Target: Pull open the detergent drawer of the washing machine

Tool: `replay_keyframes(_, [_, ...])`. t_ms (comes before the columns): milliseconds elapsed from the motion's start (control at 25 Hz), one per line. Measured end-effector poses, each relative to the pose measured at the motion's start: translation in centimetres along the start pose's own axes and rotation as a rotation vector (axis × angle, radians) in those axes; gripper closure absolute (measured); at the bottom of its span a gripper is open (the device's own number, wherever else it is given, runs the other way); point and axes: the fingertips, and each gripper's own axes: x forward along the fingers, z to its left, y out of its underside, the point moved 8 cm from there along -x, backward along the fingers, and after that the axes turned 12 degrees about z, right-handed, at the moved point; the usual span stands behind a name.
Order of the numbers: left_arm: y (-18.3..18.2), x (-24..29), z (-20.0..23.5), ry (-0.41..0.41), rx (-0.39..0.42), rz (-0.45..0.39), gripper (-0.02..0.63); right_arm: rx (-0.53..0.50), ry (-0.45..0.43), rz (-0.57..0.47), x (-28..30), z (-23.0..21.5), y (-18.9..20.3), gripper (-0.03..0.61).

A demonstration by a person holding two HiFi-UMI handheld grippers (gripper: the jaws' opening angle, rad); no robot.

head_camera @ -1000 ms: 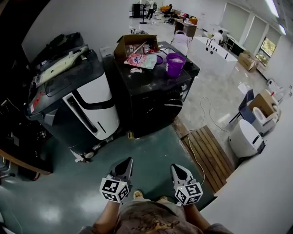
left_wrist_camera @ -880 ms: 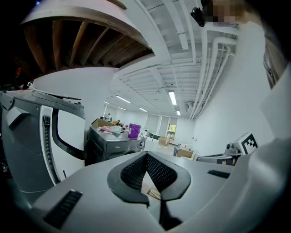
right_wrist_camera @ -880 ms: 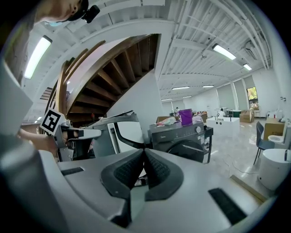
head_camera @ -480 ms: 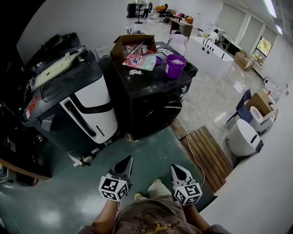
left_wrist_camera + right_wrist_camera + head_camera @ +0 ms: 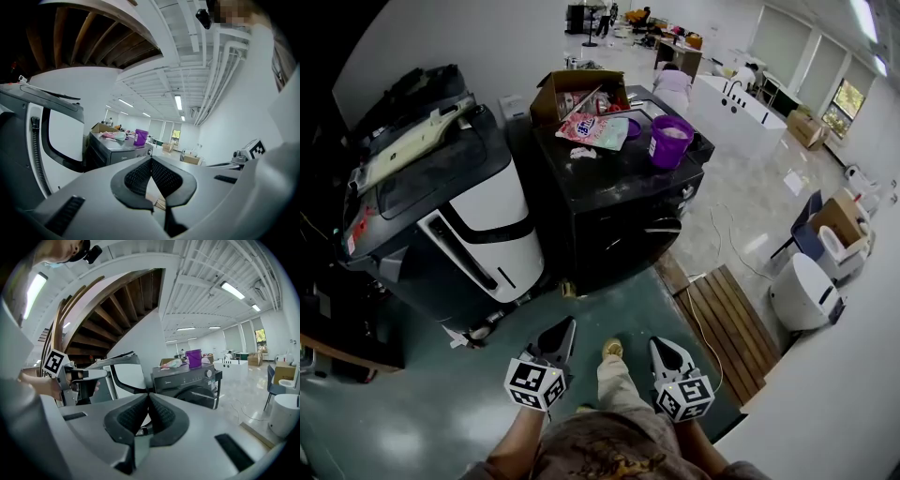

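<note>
The black front-load washing machine (image 5: 619, 220) stands ahead on the green floor, with its dark control strip (image 5: 180, 379) across the top of the front. That strip lies flush and nothing is pulled out. Both grippers hang low in the head view, well short of the machine. My left gripper (image 5: 564, 327) is shut with nothing in it, its pads meeting at the tip (image 5: 151, 161). My right gripper (image 5: 660, 344) is also shut and holds nothing, its pads (image 5: 161, 416) pressed together. The machine's round door (image 5: 201, 397) shows past the right jaws.
A purple bucket (image 5: 670, 141), a cardboard box (image 5: 572, 89) and a pink bag sit on the washer's top. A white and black appliance (image 5: 473, 220) stands close on its left. A wooden slat platform (image 5: 727, 314) and a cable lie at the right. The person's foot (image 5: 612, 349) is between the grippers.
The washing machine has come a little closer in the head view. A leg and foot have stepped forward between the two grippers. Both grippers stay shut.
</note>
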Motion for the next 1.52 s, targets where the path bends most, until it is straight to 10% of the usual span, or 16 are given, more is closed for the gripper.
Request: replay_keyframes(1520, [-12.7, 22.8, 9.0, -0.156, -0.009, -0.001, 0.592, 0.010, -0.235, 0.013, 22.2, -17.3, -15.8, 0.576])
